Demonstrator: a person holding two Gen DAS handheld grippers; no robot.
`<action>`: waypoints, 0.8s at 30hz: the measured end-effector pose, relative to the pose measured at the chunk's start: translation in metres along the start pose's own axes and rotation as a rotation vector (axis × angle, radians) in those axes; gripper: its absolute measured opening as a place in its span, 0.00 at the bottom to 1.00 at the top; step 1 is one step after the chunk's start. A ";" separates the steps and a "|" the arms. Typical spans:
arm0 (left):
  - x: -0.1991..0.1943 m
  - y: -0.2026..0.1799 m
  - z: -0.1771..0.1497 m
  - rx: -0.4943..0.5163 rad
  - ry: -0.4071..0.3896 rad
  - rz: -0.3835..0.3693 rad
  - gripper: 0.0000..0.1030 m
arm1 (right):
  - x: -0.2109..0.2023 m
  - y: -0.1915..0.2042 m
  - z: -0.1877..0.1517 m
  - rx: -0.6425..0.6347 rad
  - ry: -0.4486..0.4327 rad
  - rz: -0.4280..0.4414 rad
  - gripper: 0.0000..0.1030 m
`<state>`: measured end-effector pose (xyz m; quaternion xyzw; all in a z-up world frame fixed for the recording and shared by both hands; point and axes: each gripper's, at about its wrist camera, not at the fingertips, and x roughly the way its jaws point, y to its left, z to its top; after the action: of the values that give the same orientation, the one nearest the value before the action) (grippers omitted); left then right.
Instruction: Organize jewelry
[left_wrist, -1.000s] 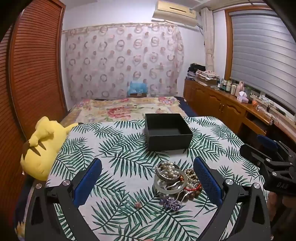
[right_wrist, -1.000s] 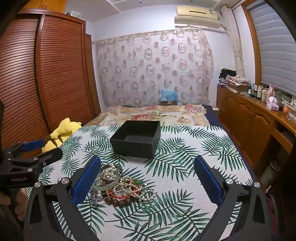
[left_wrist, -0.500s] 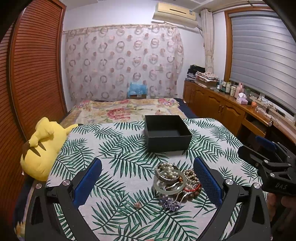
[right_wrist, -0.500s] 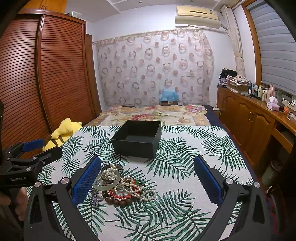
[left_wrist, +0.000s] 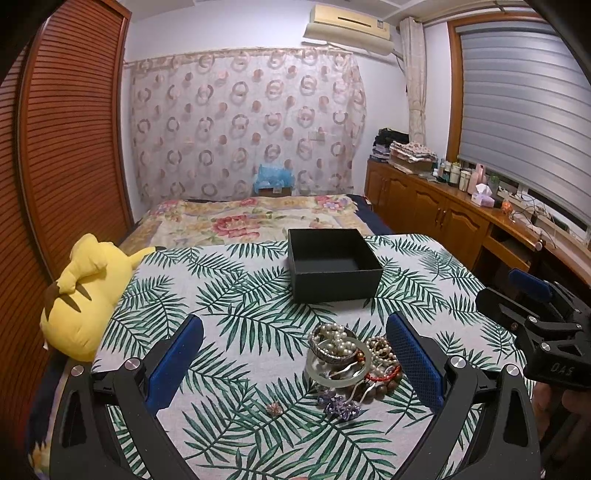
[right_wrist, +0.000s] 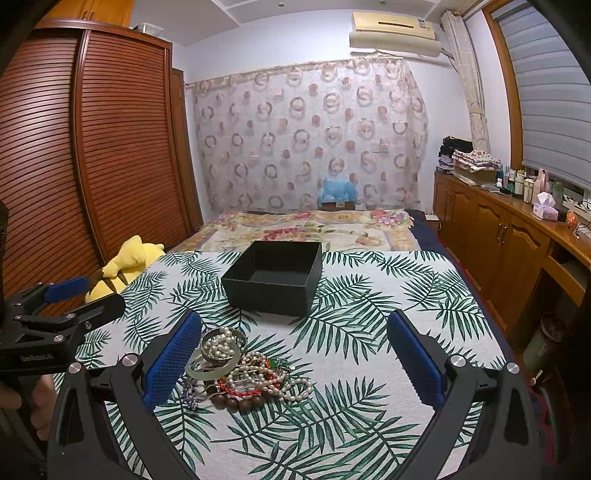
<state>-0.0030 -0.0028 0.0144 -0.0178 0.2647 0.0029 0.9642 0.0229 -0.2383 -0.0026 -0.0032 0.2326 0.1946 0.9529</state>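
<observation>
Holding both tools low over the leaf-print surface (left_wrist: 236, 317), I keep my left hand-held gripper (left_wrist: 295, 363) spread wide and empty, and my right hand-held gripper (right_wrist: 295, 360) just as wide and empty. Between the left one's blue pads lies the jewelry pile (left_wrist: 351, 362): pearls, a pale bangle, red and brown beads, with a purple piece (left_wrist: 340, 404) and a small stray bead (left_wrist: 275, 408) nearer me. Beyond the pile stands the open black box (left_wrist: 332, 269), apart from it. Farther left, a yellow plush toy (left_wrist: 88, 291) rests at the edge.
</observation>
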 end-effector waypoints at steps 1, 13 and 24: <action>0.000 0.000 0.000 0.000 0.000 -0.001 0.93 | 0.000 0.000 0.000 0.000 0.000 0.000 0.98; -0.003 0.001 0.001 0.000 0.000 0.000 0.93 | 0.000 0.000 0.000 0.001 0.000 0.001 0.98; -0.001 -0.001 0.001 0.000 0.001 -0.002 0.93 | 0.000 0.001 0.000 0.000 0.000 0.001 0.98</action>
<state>-0.0034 -0.0041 0.0162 -0.0182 0.2651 0.0022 0.9640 0.0229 -0.2376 -0.0023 -0.0029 0.2325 0.1952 0.9528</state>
